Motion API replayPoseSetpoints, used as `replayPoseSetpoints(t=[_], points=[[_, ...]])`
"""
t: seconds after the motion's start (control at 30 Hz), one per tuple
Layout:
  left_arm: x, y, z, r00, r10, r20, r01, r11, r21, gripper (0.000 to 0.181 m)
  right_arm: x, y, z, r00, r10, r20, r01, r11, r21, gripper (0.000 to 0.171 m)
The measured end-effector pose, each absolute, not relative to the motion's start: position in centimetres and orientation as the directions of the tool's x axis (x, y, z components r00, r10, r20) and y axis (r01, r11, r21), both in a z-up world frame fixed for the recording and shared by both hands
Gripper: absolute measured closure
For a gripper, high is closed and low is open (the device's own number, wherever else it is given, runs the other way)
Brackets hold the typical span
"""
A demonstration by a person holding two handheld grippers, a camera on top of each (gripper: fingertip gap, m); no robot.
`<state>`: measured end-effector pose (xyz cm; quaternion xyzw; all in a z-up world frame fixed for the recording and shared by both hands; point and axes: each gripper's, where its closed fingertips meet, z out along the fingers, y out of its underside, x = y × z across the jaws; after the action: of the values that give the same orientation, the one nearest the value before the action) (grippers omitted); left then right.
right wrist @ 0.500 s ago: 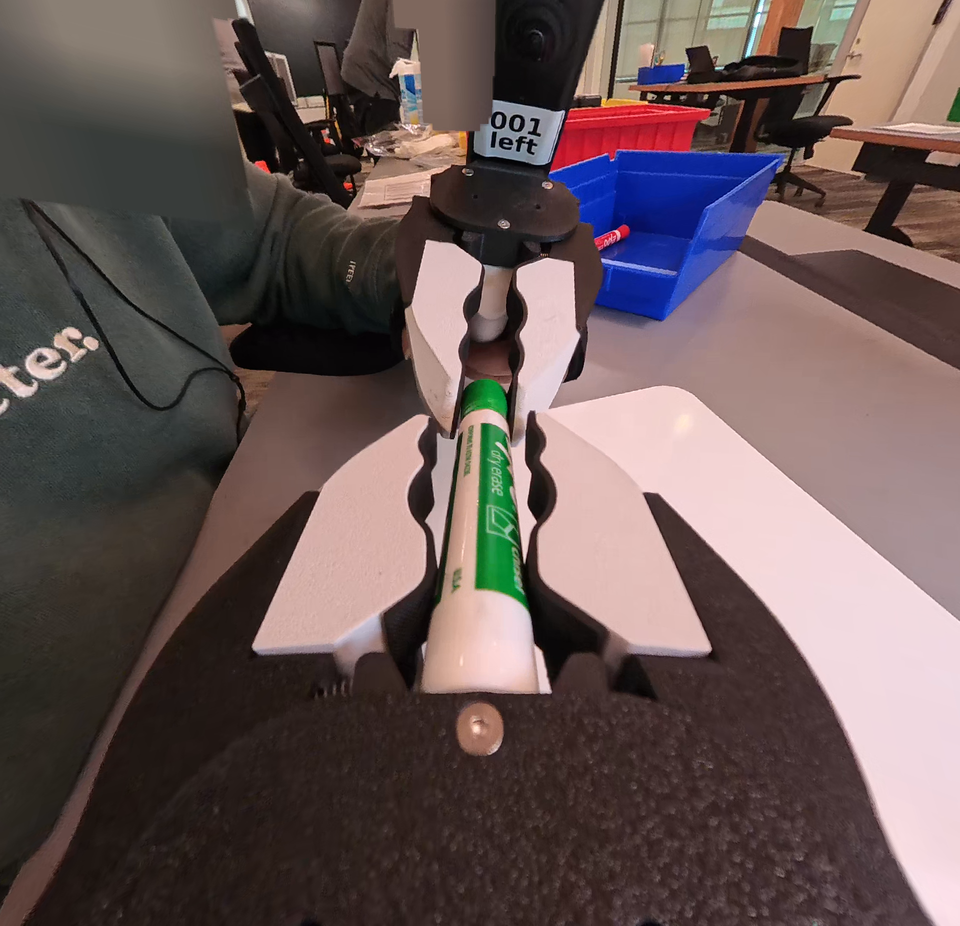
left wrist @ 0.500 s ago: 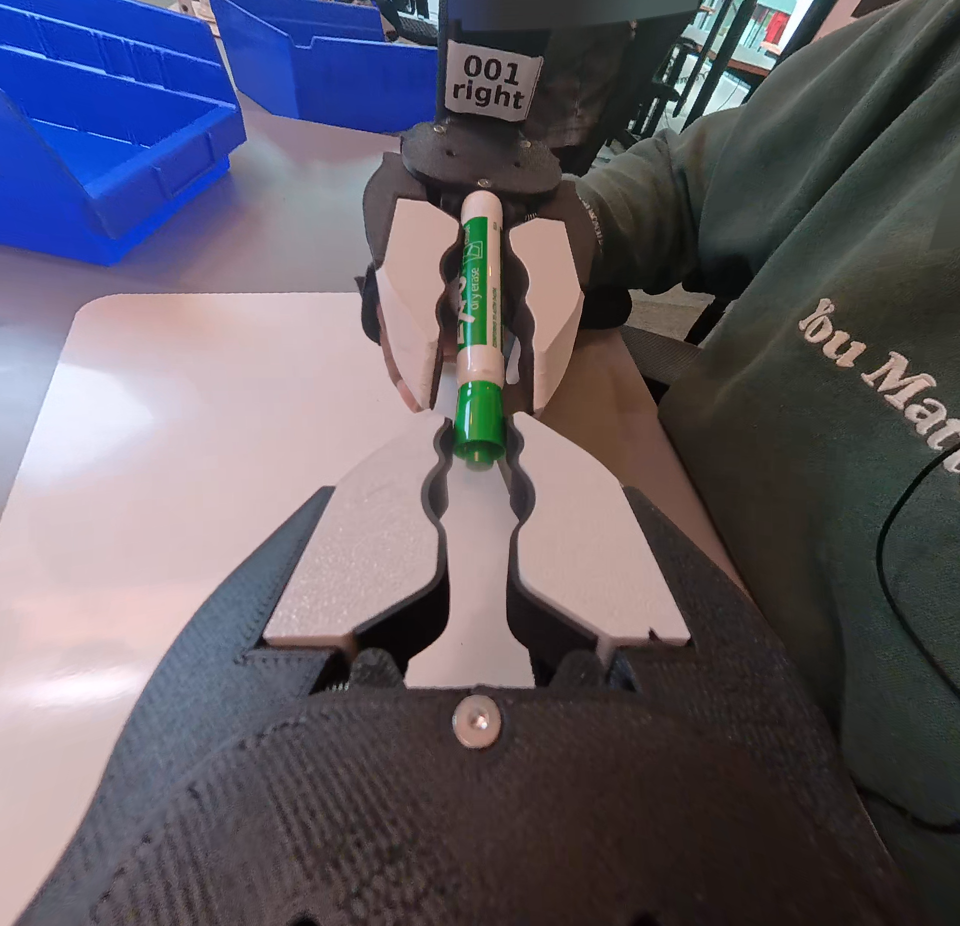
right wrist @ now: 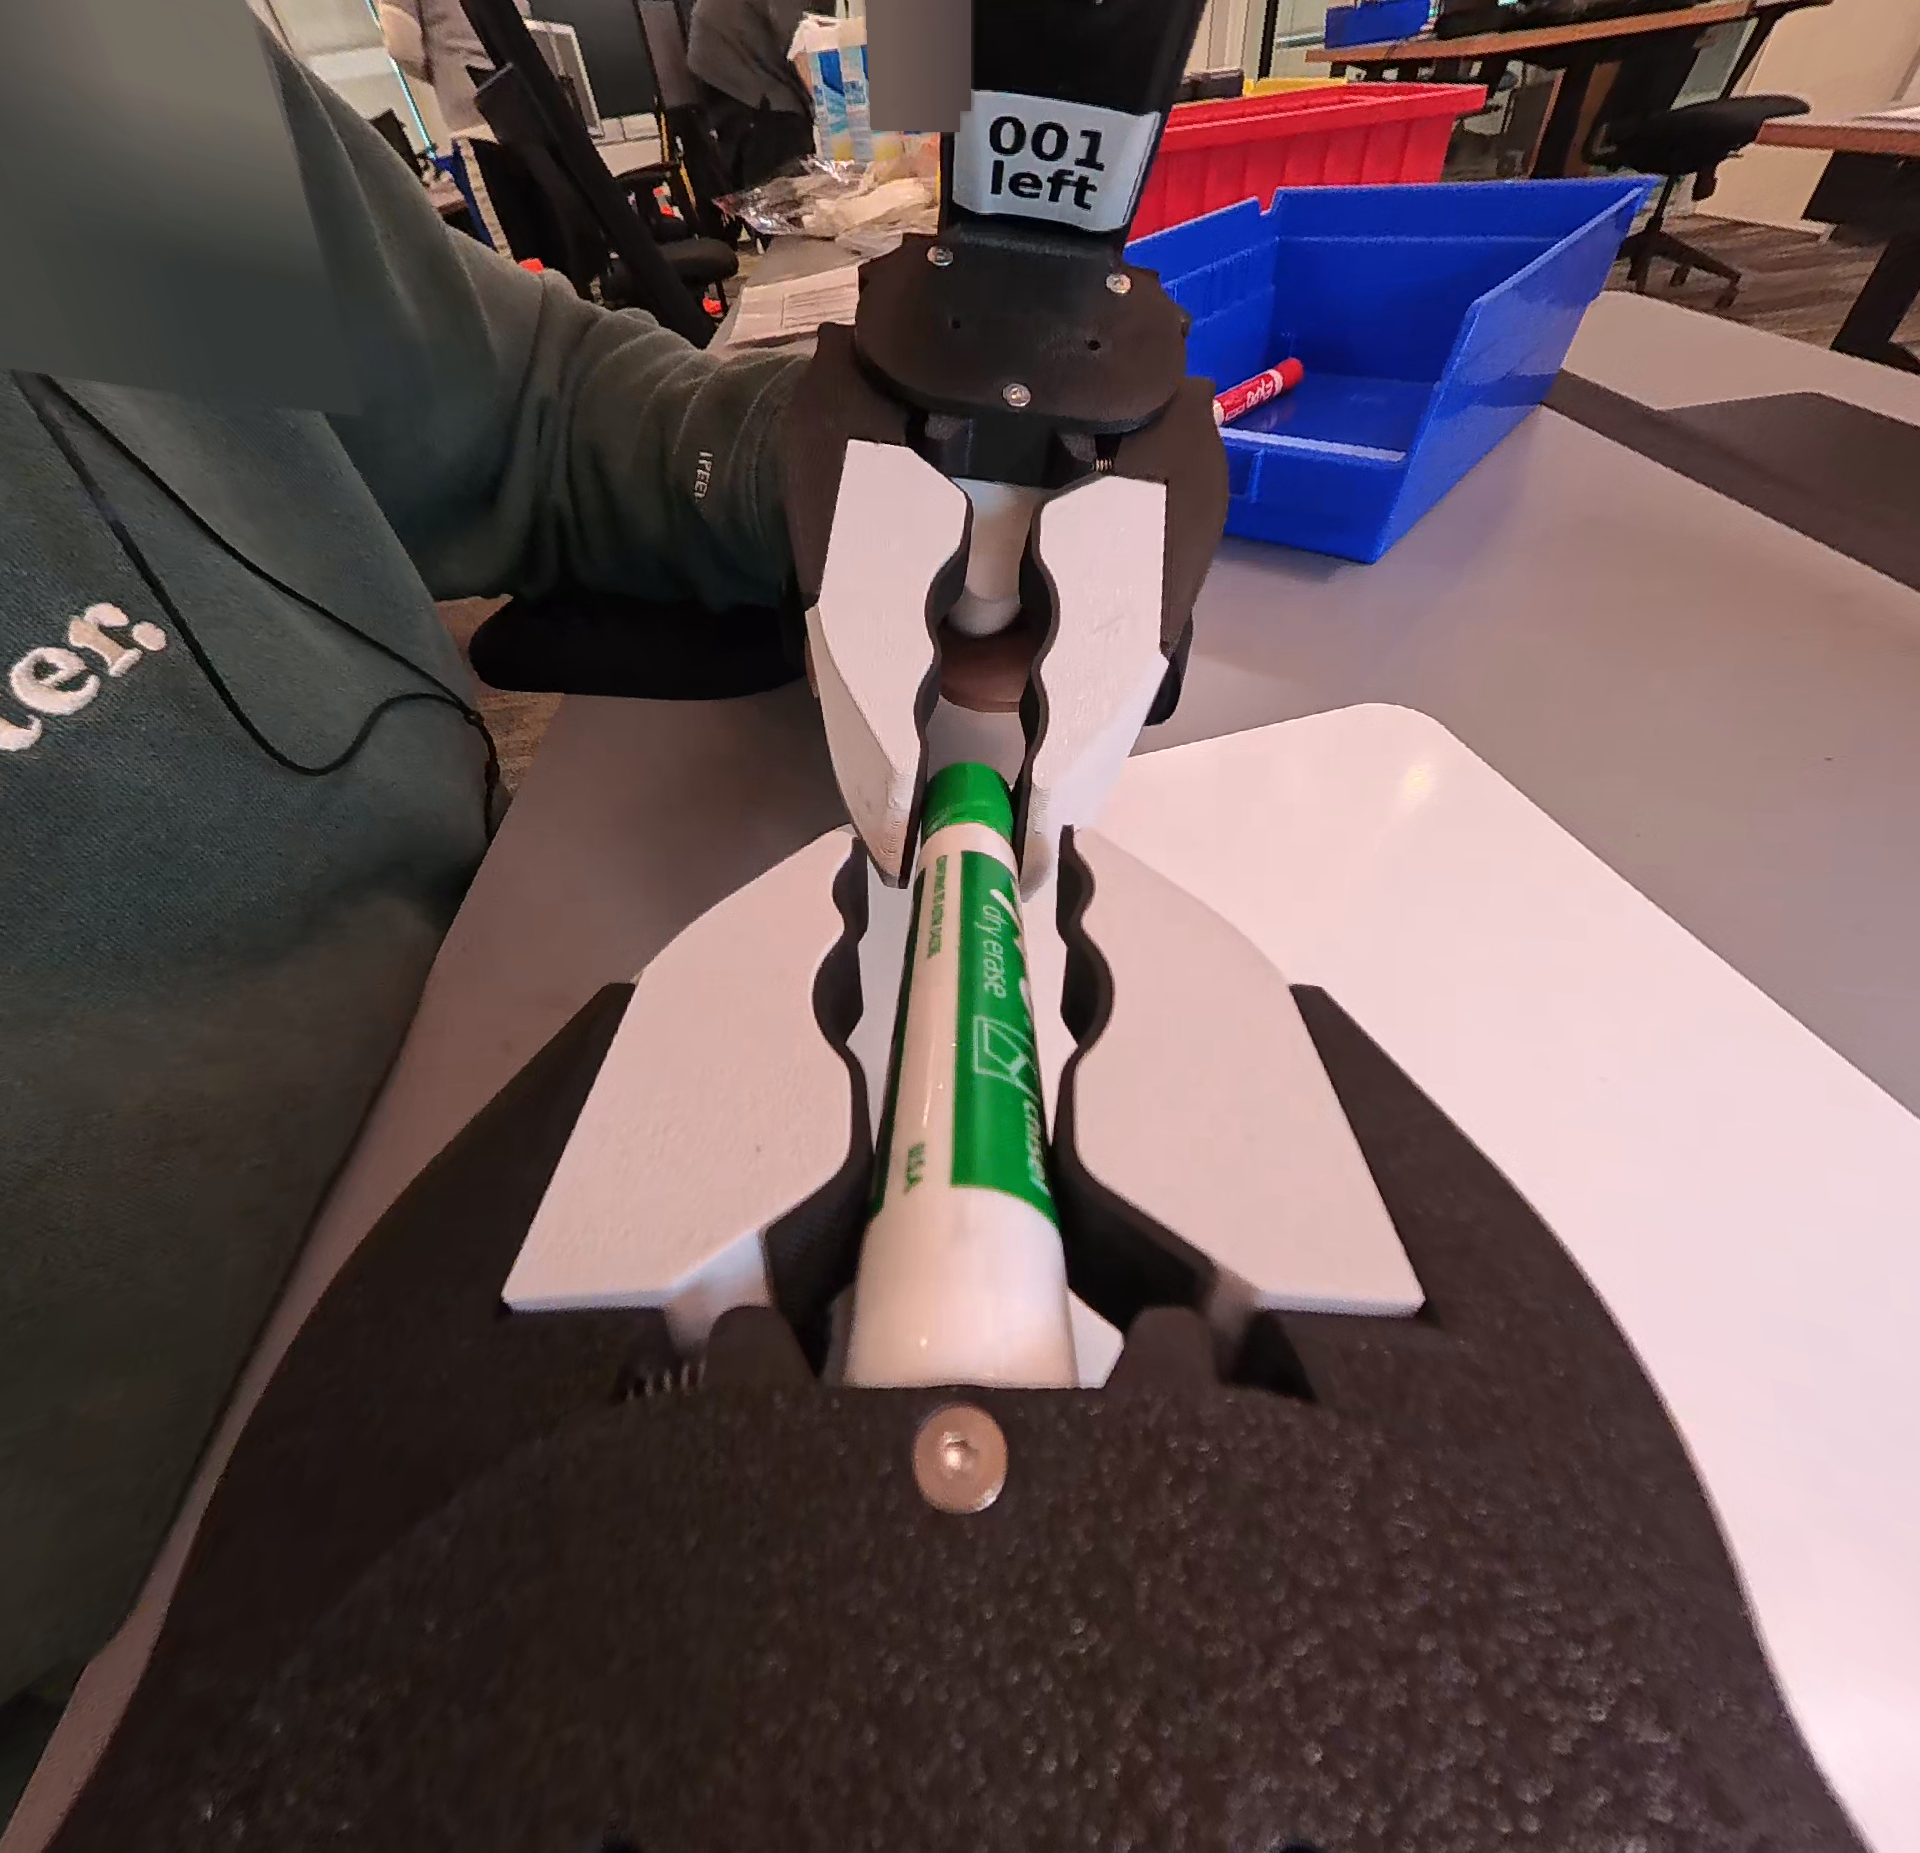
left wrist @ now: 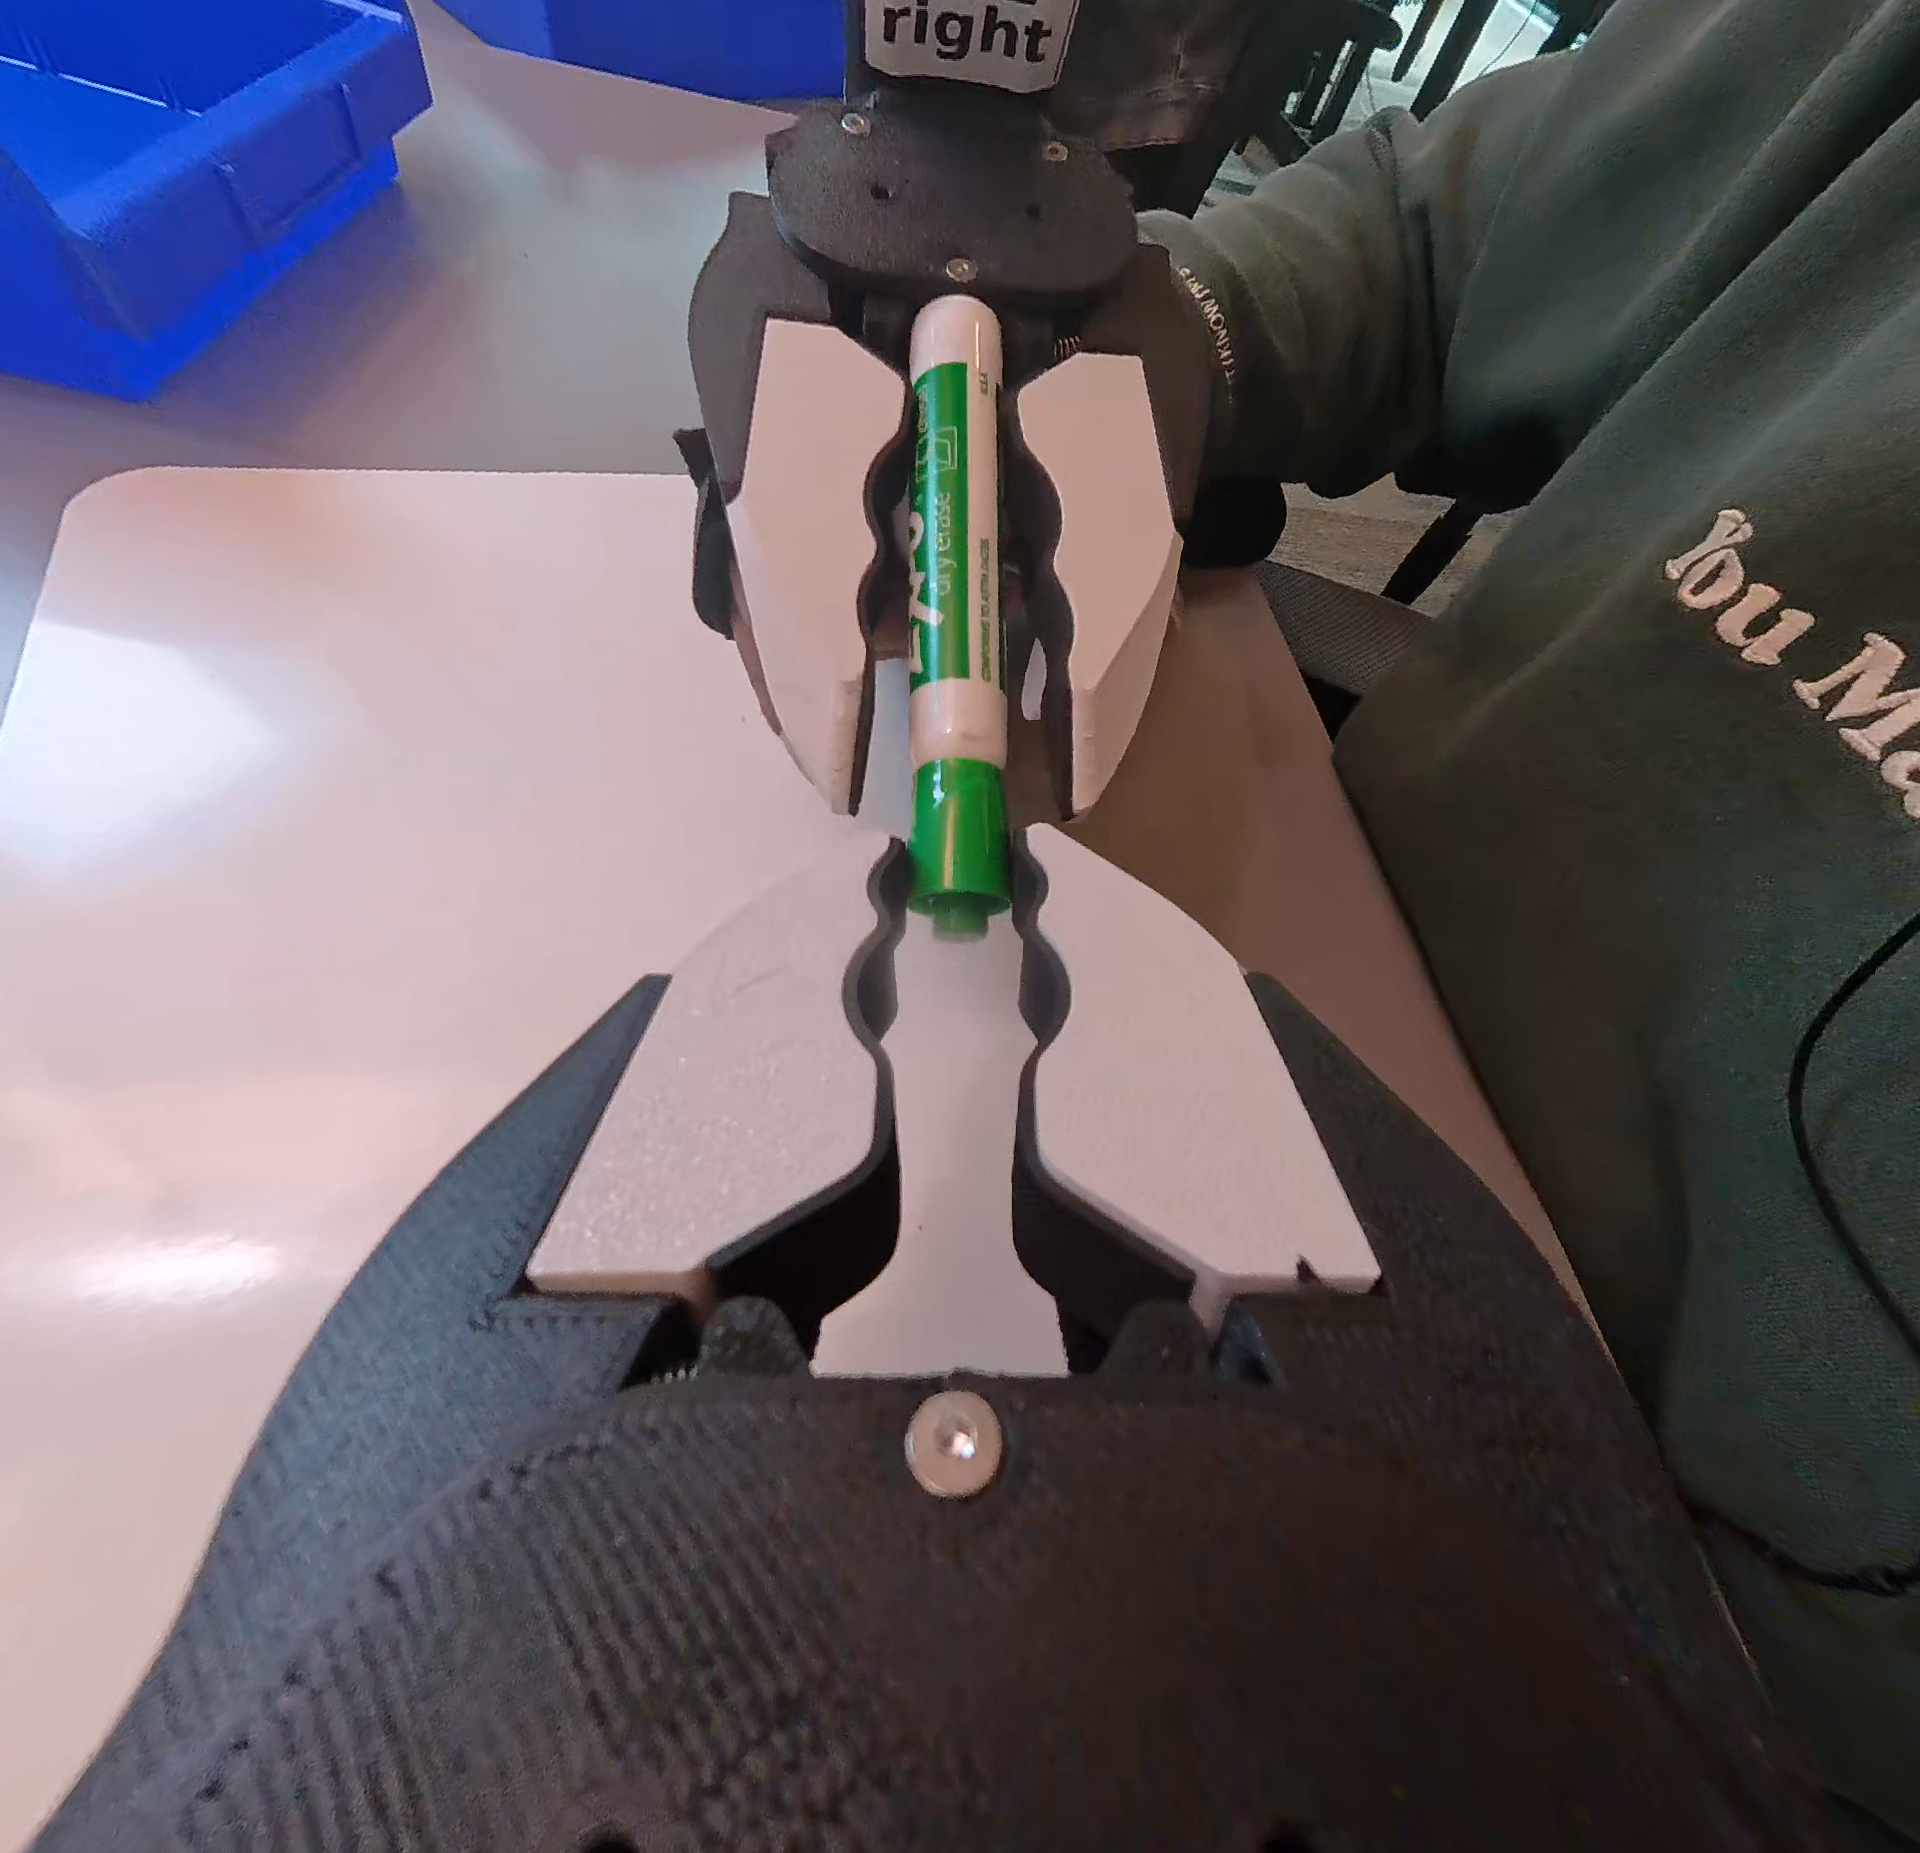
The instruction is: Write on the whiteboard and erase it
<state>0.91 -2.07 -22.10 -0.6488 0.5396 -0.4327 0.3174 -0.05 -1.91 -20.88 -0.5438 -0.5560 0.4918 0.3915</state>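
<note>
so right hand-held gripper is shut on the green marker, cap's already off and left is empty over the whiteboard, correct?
No. The cap is on the green marker, its end between the left hand-held gripper fingertips, as the left wrist view shows. The right hand-held gripper is shut on the marker, over the whiteboard.

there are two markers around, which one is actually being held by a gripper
The green marker, clamped along the right gripper with its cap end between the left gripper's fingertips. The red marker just lies loose in the blue bin.

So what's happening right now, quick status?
Right tool shut on green-and-white dry-erase marker. Left tool around its green cap, grip unclear. White whiteboard unmarked. Nothing in the way.
</note>
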Motion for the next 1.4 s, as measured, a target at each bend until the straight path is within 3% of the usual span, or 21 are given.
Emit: replayPoseSetpoints(t=[0.7, 1.2, 1.3, 1.4], points=[[0.9, -2.2, -22.6, 0.038, -0.975, 0.221, -0.434, -0.215, -0.875, 0.162, -0.1, -1.8, -21.6, -0.094, 0.990, -0.100, 0.278, -0.071, -0.958, 0.138], [1.0, -1.9, -17.8, 0.044, -0.951, 0.307, -0.225, -0.309, -0.924, 0.162, 0.2, -1.4, -16.6, -0.114, 0.980, -0.165, 0.121, -0.151, -0.981, 0.140], [-3.3, 1.1, -18.0, 0.208, -0.926, 0.314, -0.154, -0.348, -0.925, 0.163, 5.3, 2.4, -12.6, -0.019, 0.981, -0.195, -0.084, -0.196, -0.977, 0.140], [-7.4, 1.4, -20.5, 0.327, -0.881, 0.342, -0.158, -0.408, -0.899, 0.162, 6.7, 4.0, -13.4, 0.066, 0.983, -0.169, -0.063, -0.165, -0.984, 0.139]])
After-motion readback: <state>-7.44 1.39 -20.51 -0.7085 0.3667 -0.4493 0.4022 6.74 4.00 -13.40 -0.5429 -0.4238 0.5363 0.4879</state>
